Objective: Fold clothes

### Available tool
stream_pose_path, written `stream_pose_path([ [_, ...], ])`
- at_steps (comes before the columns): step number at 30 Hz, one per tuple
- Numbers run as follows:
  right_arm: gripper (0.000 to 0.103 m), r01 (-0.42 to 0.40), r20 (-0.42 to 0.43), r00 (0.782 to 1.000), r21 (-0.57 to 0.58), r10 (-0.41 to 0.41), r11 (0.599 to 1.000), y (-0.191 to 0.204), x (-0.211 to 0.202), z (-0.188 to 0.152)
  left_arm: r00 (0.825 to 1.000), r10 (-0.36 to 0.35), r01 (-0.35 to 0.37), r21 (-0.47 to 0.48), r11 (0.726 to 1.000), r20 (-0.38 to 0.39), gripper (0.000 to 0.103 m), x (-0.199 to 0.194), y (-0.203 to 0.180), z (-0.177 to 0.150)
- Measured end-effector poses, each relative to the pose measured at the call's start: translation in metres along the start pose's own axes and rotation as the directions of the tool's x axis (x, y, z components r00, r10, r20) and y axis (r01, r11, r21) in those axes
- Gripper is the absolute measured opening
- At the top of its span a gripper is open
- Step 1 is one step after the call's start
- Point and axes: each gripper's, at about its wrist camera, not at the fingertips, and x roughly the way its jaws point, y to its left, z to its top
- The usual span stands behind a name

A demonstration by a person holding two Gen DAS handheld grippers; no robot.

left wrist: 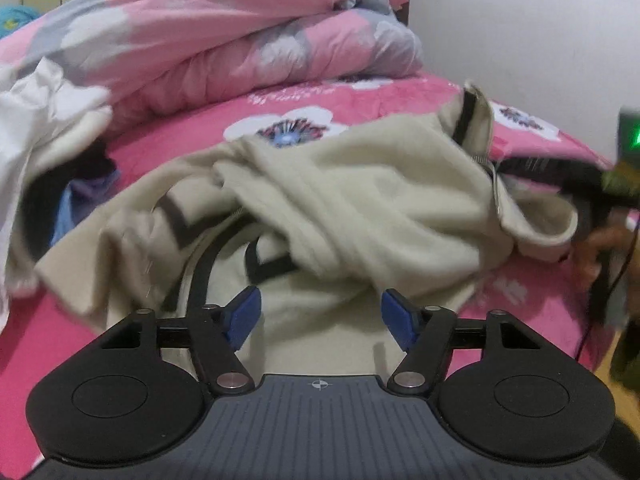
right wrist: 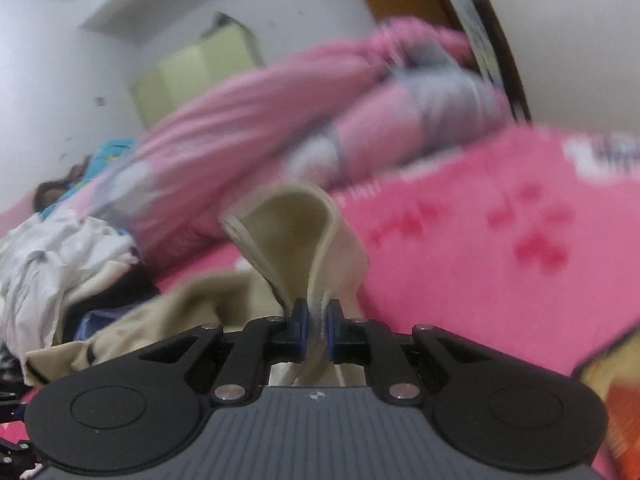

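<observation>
The person is working at the opening step of the fold, getting one cream garment (left wrist: 360, 200) with dark trim lifted and spread out of its crumpled heap on the pink flowered bed (left wrist: 400, 96). The right gripper (right wrist: 316, 330) is pinching a looped edge of that garment, its pads pressed together on the cloth, which is standing up in a curl above the jaws. The left gripper (left wrist: 318, 316) is hanging spread over the near part of the same garment, nothing between its blue pads (left wrist: 244, 316). Judging from this, the next move is calling for the left gripper to close on a matching edge or corner so the two can pull the cloth flat. Counting: one cream garment in hand, one heap of white and dark clothes (left wrist: 44, 120) waiting at the left, one rolled pink quilt (left wrist: 224, 40) behind, two grippers.
</observation>
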Motion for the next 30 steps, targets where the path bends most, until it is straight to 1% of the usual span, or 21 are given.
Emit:
stream_pose_path([
  [3,0.010,0.010,-0.004,1.000,0.024,-0.010,1.000,-0.006,0.012,-0.015,1.000,-0.023,0.023,-0.005,1.000,-0.011,0.067,0.014,-0.006,0.009],
  [5,0.010,0.006,0.013,1.000,0.037,-0.007,0.999,-0.008,0.012,-0.017,0.999,-0.021,0.021,0.002,1.000,-0.046,0.057,0.029,-0.011,0.011],
  [7,0.010,0.000,0.022,1.000,0.054,-0.001,0.999,-0.009,0.011,-0.018,0.999,-0.013,0.013,0.007,1.000,-0.050,0.042,0.035,-0.015,0.012],
  [8,0.010,-0.004,0.026,1.000,0.061,0.003,0.998,-0.011,0.010,-0.019,0.999,-0.011,0.011,0.000,1.000,-0.045,0.037,0.036,-0.017,0.013],
  [9,0.010,-0.011,0.027,1.000,0.070,0.009,0.998,-0.014,0.010,-0.018,0.999,-0.012,0.011,-0.014,1.000,-0.037,0.030,0.034,-0.017,0.014],
  [10,0.010,-0.017,0.029,0.999,0.079,0.015,0.997,-0.016,0.011,-0.016,1.000,-0.009,0.008,-0.027,1.000,-0.026,0.024,0.031,-0.018,0.015],
  [11,0.010,-0.024,0.029,0.999,0.087,0.022,0.996,-0.018,0.011,-0.014,1.000,-0.003,0.002,-0.035,0.999,-0.013,0.022,0.026,-0.018,0.016],
  [13,0.010,-0.037,0.032,0.999,0.104,0.034,0.994,-0.022,0.011,-0.015,1.000,0.007,-0.007,-0.042,0.999,0.018,0.013,0.013,-0.019,0.020],
  [16,0.010,-0.053,0.036,0.998,0.128,0.049,0.990,-0.026,0.012,-0.016,0.998,0.012,-0.009,-0.049,0.999,0.055,0.009,-0.004,-0.014,0.029],
  [20,0.010,-0.064,0.041,0.997,0.140,0.059,0.988,-0.028,0.011,-0.017,0.997,-0.012,0.021,-0.116,0.993,0.075,0.005,-0.020,0.006,0.041],
  [23,0.010,-0.074,0.044,0.997,0.151,0.068,0.986,-0.030,0.012,-0.018,0.992,-0.027,0.046,-0.157,0.987,0.122,0.005,-0.036,0.022,0.053],
  [24,0.010,-0.077,0.045,0.996,0.156,0.071,0.985,-0.031,0.012,-0.018,0.990,-0.019,0.043,-0.169,0.985,0.138,0.005,-0.041,0.027,0.058],
  [25,0.010,-0.079,0.046,0.996,0.159,0.073,0.984,-0.031,0.012,-0.018,0.987,0.003,0.026,-0.179,0.984,0.158,0.005,-0.046,0.032,0.062],
  [28,0.010,-0.085,0.047,0.996,0.166,0.078,0.983,-0.032,0.012,-0.019,0.974,0.055,-0.003,-0.229,0.974,0.222,0.005,-0.058,0.054,0.079],
  [30,0.010,-0.087,0.048,0.996,0.168,0.080,0.982,-0.033,0.013,-0.019,0.963,0.095,-0.027,-0.260,0.965,0.251,0.005,-0.060,0.068,0.093],
])
